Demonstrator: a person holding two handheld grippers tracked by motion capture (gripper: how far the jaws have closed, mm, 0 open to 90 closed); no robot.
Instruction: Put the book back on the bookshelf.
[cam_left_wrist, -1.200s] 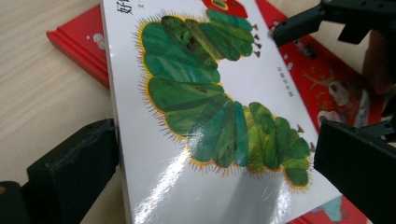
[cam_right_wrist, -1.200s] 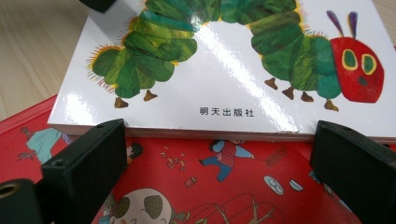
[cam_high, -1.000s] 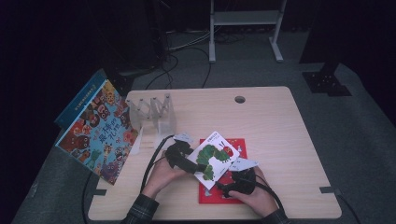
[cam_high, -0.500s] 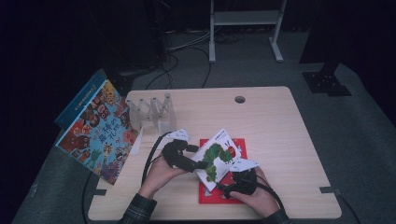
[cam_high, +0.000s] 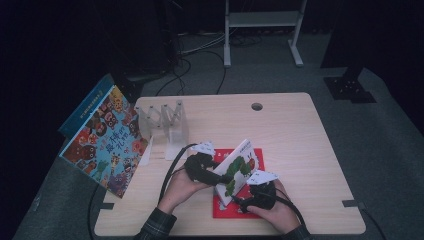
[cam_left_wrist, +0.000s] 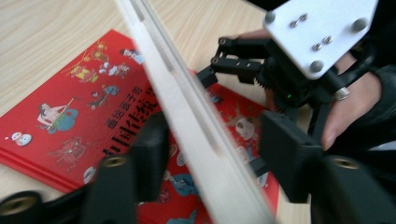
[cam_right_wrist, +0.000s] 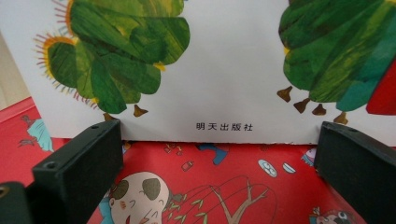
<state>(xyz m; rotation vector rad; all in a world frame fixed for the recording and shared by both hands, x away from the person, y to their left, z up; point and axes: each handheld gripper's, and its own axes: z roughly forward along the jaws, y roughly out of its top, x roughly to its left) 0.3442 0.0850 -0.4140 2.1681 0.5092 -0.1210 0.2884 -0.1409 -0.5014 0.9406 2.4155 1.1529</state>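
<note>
A white picture book with a green caterpillar stands tilted, its lower edge resting on a red picture book that lies flat on the table. My left gripper straddles the white book's upper edge. Its jaws have just been closing. One pad meets the book and a gap remains at the other pad. My right gripper is open at the book's foot. In the right gripper view the white cover stands on the red book between the wide-apart jaws of my right gripper.
A large colourful book leans at the table's left edge. A clear slotted rack stands behind the hands. A cable hole sits near the far edge. The other hand and its gripper lie beyond the white book.
The white book now stands steeper than a second ago. My left gripper has risen a little along its upper edge. The right hand has stayed put.
</note>
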